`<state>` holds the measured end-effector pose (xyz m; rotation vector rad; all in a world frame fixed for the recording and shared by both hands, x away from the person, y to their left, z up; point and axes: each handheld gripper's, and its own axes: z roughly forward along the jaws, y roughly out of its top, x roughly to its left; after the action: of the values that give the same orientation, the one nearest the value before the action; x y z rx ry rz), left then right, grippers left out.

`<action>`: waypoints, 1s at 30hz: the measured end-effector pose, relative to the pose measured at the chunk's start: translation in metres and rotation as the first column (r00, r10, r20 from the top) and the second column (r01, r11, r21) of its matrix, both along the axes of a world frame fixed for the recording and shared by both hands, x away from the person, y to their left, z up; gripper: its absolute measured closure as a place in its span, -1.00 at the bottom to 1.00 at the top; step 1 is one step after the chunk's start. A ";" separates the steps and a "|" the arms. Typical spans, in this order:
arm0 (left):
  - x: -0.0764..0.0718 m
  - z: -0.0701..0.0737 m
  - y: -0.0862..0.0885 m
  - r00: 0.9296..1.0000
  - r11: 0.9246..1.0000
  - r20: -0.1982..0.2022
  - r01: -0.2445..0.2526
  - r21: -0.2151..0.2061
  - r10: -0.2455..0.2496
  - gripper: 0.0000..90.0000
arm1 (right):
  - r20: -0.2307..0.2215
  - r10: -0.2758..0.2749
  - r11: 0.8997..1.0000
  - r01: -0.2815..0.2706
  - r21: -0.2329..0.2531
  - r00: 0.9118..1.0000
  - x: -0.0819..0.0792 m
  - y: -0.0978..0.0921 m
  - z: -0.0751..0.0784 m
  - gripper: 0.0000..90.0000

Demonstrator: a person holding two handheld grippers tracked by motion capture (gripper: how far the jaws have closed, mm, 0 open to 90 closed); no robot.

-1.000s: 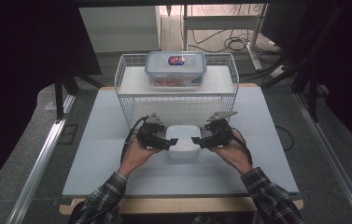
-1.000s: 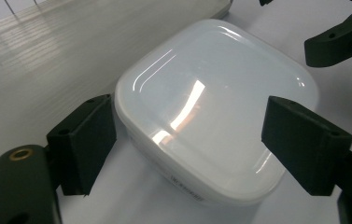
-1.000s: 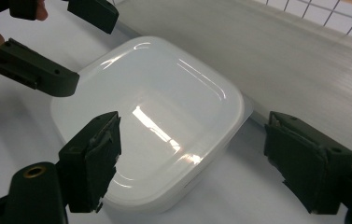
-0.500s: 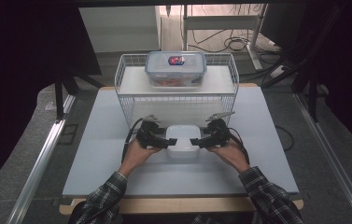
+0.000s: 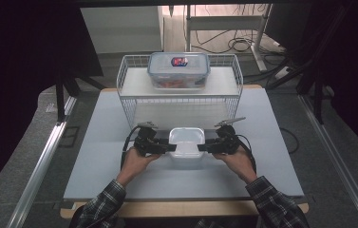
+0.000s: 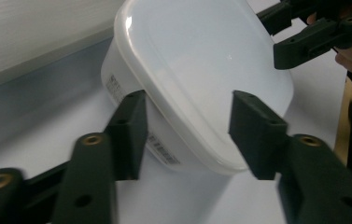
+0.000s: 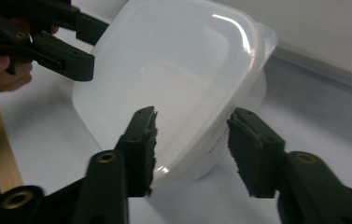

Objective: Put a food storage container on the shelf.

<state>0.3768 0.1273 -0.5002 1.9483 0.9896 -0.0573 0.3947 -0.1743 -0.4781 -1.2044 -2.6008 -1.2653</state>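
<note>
Since the earlier frames both tools have edged inward along the counter [image 5: 119, 142], so their tips now meet the short ends of the white lidded container [image 5: 186, 147] at lower centre of the high view. The left tool [image 5: 167, 147] comes at it from the left of the frame, the right tool [image 5: 206, 148] from the right; the container's long axis runs left to right between them, both about equally near. In the left gripper view the left tool [image 6: 186, 123] stands open, jaws straddling the container's [image 6: 201, 70] near corner without visibly pinching it. In the right gripper view the right tool [image 7: 192, 140] is likewise spread, the container [image 7: 173, 79] between its jaws. Whether any jaw touches the wall is hard to tell. Behind stands a wire rack [image 5: 181, 102] carrying a clear lidded box [image 5: 179, 70]; its contents are unclear.
</note>
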 end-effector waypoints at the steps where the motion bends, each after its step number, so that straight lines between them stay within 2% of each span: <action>1: -0.003 0.000 0.001 1.000 1.000 0.009 -0.003 -0.002 0.003 0.15 | -0.006 -0.009 1.000 0.009 0.009 1.000 -0.001 -0.001 0.000 0.24; 4: -0.008 0.003 0.002 0.999 1.000 0.034 -0.020 0.005 0.020 0.31 | -0.037 -0.039 0.998 0.040 0.048 0.999 -0.004 -0.007 0.000 0.41; 5: -0.008 0.004 0.002 0.998 1.000 0.046 -0.030 0.006 0.030 0.37 | -0.035 -0.050 0.997 0.052 0.062 0.998 -0.005 -0.008 0.001 0.47; 11: -0.009 0.004 0.003 0.996 0.997 0.046 -0.076 -0.031 0.077 0.54 | -0.008 -0.086 0.992 0.087 0.088 0.996 -0.006 -0.010 0.002 0.61; 17: -0.011 0.004 0.005 0.993 0.994 0.046 -0.108 -0.036 0.109 0.71 | 0.028 -0.113 0.990 0.110 0.089 0.993 -0.010 -0.010 0.001 0.74; 19: -0.011 0.004 0.004 0.991 0.992 0.044 -0.122 -0.038 0.123 0.72 | 0.049 -0.111 0.991 0.107 0.081 0.993 -0.011 -0.009 0.001 0.74; 23: -0.011 0.003 0.004 0.989 0.989 0.042 -0.140 -0.047 0.142 0.73 | 0.060 -0.118 0.990 0.112 0.087 0.991 -0.010 -0.008 0.000 0.74; 30: -0.013 0.005 0.004 0.985 0.987 0.062 -0.157 -0.035 0.159 0.73 | 0.089 -0.121 0.990 0.113 0.085 0.989 -0.013 -0.005 0.000 0.74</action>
<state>0.3642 0.1315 -0.4950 1.8269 1.0903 0.0796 0.3821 -0.1791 -0.4777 -1.3330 -2.5483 -1.4656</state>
